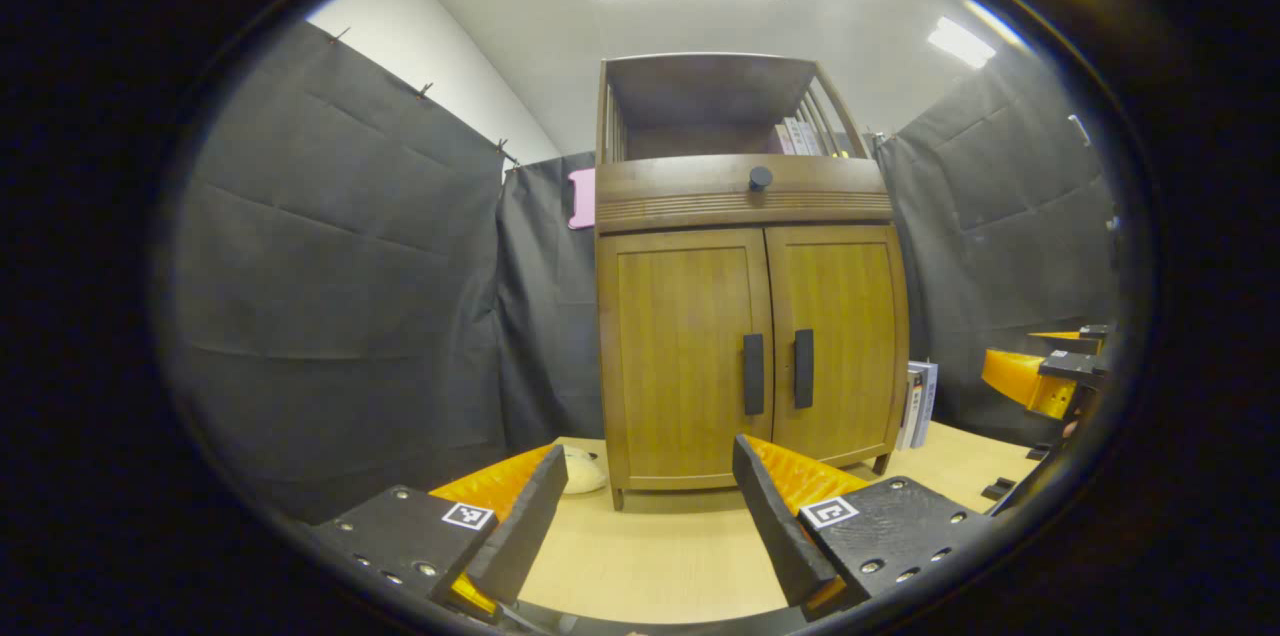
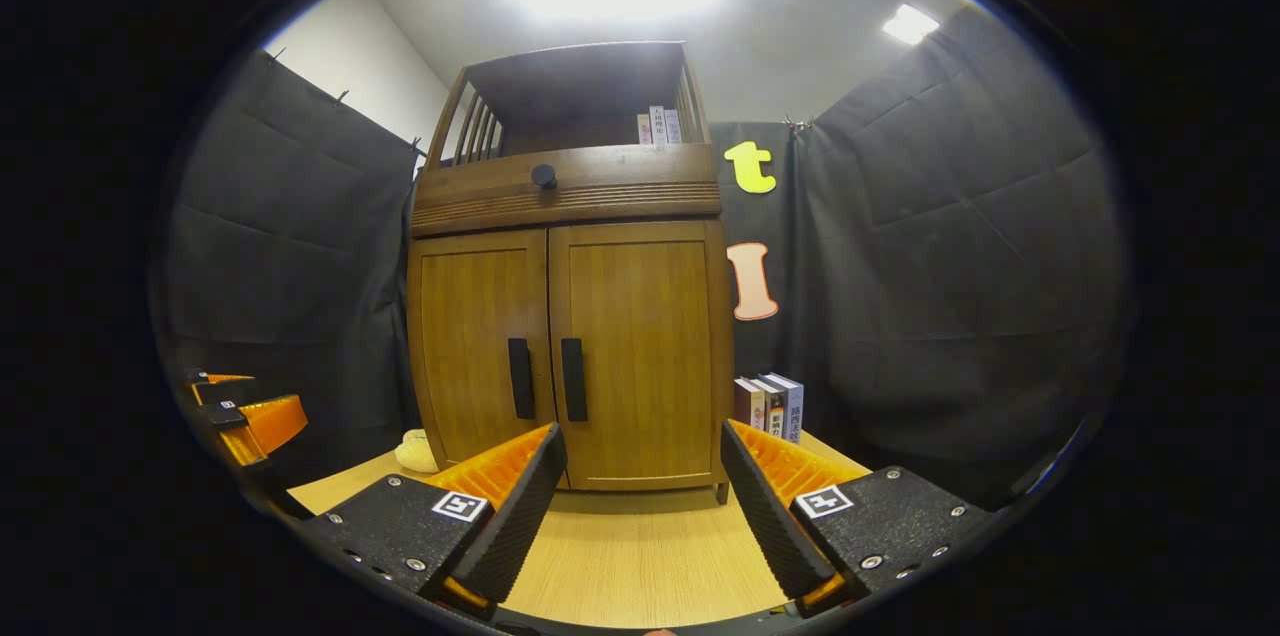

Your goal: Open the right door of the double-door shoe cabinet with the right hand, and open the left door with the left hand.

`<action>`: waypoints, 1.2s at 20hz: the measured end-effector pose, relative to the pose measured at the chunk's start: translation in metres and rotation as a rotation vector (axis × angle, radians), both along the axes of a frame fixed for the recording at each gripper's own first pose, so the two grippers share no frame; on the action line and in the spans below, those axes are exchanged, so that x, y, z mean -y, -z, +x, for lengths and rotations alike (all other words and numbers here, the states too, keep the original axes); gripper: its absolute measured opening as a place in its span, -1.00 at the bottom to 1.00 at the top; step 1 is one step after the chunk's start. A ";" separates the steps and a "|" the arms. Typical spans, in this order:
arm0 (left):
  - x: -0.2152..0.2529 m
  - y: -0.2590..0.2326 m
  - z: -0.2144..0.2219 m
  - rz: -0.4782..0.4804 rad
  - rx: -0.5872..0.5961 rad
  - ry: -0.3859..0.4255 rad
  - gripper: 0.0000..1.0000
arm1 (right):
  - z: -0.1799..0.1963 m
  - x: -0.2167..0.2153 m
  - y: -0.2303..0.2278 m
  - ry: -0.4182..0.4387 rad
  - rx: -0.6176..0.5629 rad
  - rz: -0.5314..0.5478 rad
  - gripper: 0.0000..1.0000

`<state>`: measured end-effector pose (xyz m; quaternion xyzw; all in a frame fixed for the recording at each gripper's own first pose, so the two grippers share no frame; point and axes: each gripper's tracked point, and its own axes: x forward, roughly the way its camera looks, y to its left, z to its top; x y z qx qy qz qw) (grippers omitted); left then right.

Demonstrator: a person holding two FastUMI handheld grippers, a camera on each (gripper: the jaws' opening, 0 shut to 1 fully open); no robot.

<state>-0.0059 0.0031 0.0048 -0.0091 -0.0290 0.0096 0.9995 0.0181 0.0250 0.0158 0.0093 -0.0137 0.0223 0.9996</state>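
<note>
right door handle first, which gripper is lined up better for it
Right. In the right gripper view the right gripper is open, and the right door handle stands just left of its gap, with the cabinet doors shut. The left gripper faces the left door handle instead.

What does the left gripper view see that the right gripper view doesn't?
Left gripper view: the right hand-held gripper, open, at its right edge. Right gripper view: the left hand-held gripper, open, at its left edge. Both: the cabinet with both doors shut, books beside it, and a cream thing on the table.
</note>
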 end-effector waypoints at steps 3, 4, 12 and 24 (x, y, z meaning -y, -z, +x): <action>-0.001 -0.001 -0.001 0.002 0.004 -0.010 0.89 | 0.015 -0.008 -0.012 -0.017 0.030 0.013 0.91; -0.001 0.000 -0.001 0.006 0.007 -0.016 1.00 | 0.020 -0.010 -0.015 -0.023 0.037 0.014 0.89; -0.004 0.001 -0.004 0.016 0.006 -0.076 1.00 | 0.073 -0.020 -0.033 -0.049 0.076 0.034 0.92; -0.010 0.004 -0.012 0.007 -0.020 -0.190 1.00 | 0.170 -0.048 -0.024 -0.088 0.068 0.021 0.92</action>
